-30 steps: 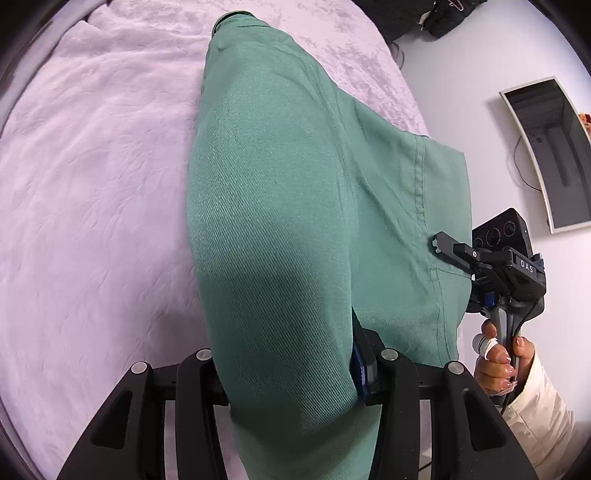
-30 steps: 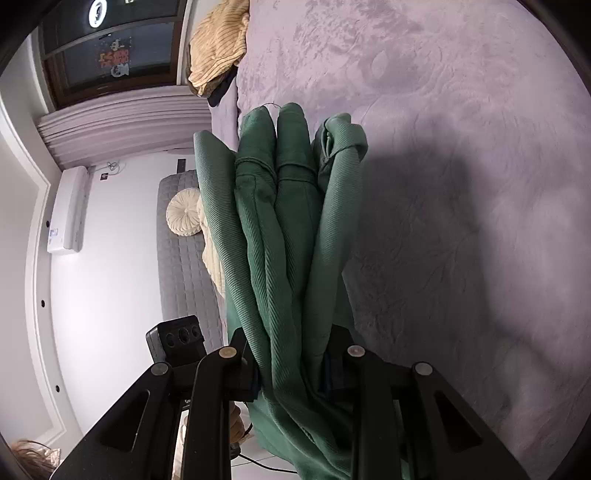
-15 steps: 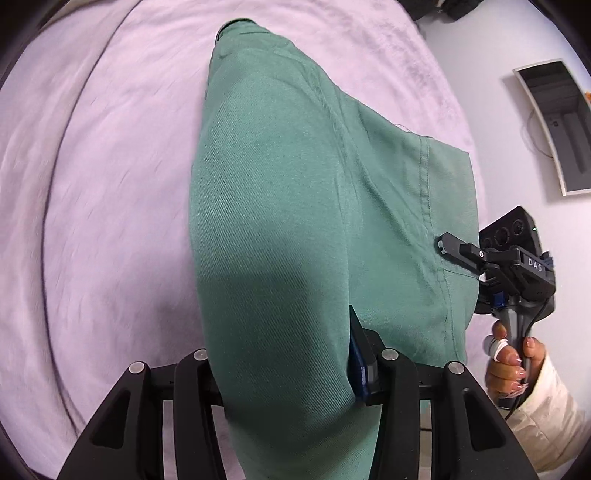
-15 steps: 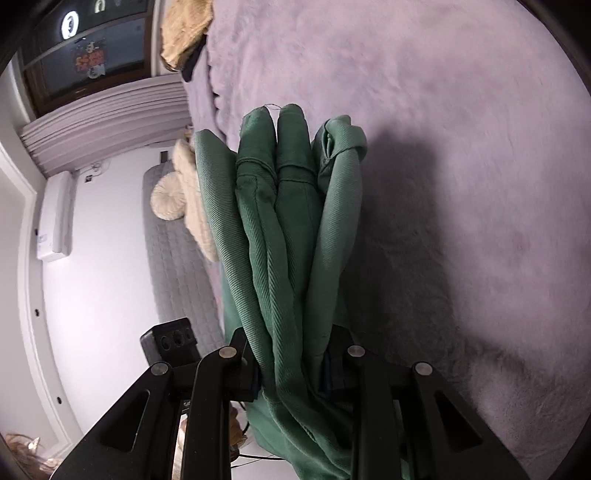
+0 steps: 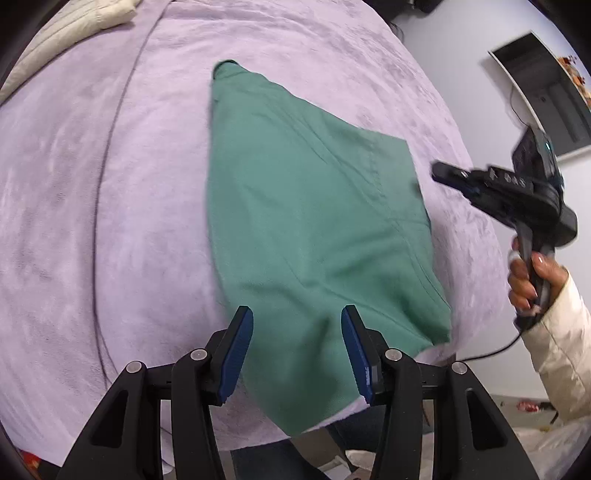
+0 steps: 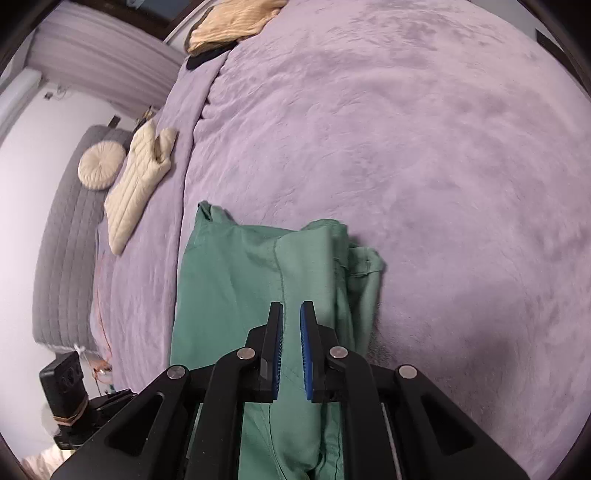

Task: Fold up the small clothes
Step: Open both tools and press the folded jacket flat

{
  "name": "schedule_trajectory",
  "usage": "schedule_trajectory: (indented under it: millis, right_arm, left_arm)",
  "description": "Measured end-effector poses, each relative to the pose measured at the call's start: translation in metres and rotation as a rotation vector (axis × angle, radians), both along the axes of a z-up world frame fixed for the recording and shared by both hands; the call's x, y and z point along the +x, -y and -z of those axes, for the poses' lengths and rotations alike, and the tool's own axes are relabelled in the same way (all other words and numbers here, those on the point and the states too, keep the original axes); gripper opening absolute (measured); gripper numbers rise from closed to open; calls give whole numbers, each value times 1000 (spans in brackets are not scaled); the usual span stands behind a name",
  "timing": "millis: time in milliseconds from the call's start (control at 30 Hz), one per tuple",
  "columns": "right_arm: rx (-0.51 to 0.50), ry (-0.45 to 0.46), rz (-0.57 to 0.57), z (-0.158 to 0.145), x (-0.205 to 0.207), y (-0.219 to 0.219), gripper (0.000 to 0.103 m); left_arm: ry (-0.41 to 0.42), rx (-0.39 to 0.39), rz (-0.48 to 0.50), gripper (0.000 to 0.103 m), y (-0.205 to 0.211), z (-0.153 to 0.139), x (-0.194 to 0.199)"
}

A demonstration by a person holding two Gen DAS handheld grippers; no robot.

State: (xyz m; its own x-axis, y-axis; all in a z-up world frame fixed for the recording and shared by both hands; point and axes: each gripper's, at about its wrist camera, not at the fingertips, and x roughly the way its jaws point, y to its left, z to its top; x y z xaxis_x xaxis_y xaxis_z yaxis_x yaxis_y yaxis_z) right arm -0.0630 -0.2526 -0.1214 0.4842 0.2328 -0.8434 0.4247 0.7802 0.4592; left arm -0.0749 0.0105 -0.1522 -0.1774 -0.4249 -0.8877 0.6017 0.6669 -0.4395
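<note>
A green garment [image 5: 314,229], folded into a rough rectangle, lies flat on the lilac bedspread [image 5: 92,221]. It also shows in the right wrist view [image 6: 236,295]. My left gripper [image 5: 297,314] is open and empty, hovering over the garment's near edge. My right gripper [image 6: 291,306] hovers just above the garment near its bunched right edge, jaws nearly closed with a narrow gap and nothing between them. The right gripper also shows in the left wrist view [image 5: 443,171], off the garment's right side.
A cream knitted garment [image 6: 136,184] and a tan one [image 6: 229,26] lie further up the bed. A round cushion [image 6: 101,164] rests on a grey headboard [image 6: 62,258]. The bed's near edge [image 5: 332,421] is just below the green garment.
Both grippers let go of the green garment, which they held hanging. It now lies flat on the bed and both grippers have lifted off it.
</note>
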Motion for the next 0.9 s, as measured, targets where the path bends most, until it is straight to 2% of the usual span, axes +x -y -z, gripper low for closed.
schedule_trajectory:
  millis: [33,100,167,267,400,500,567,700,800,900]
  right_arm:
    - [-27,-26,-14,9,9,-3,10]
    - [-75,-94,-13,36,25,2,10]
    - [-44,-145,10,65,21,13,0]
    - [-2,-140,13,84,13,25,0]
    - [-15,-136,16,71,7,25,0]
    - [-13,-127,17,48,-10,19,0]
    - [6,-95,-16,30,-27,4,4]
    - [42,-75,-107,4,-66,-40,4]
    - [54,-86,-149,-1,-93,-70,4]
    - [67,-144,-137,11,-115,-85,4]
  left_arm:
    - [-4,11,31,51,6,5,-8]
    - [54,62,88,51,17,15,-24]
    - [103,104,121,50,14,24,-35]
    - [115,93,120,50,12,30,-39]
    - [146,116,125,51,15,28,-46]
    - [140,127,110,51,16,27,-49]
    - [129,124,96,51,10,28,-47]
    - [119,132,86,51,2,33,-42]
    - [122,139,92,51,3,34,-42]
    - [128,140,94,51,6,36,-46]
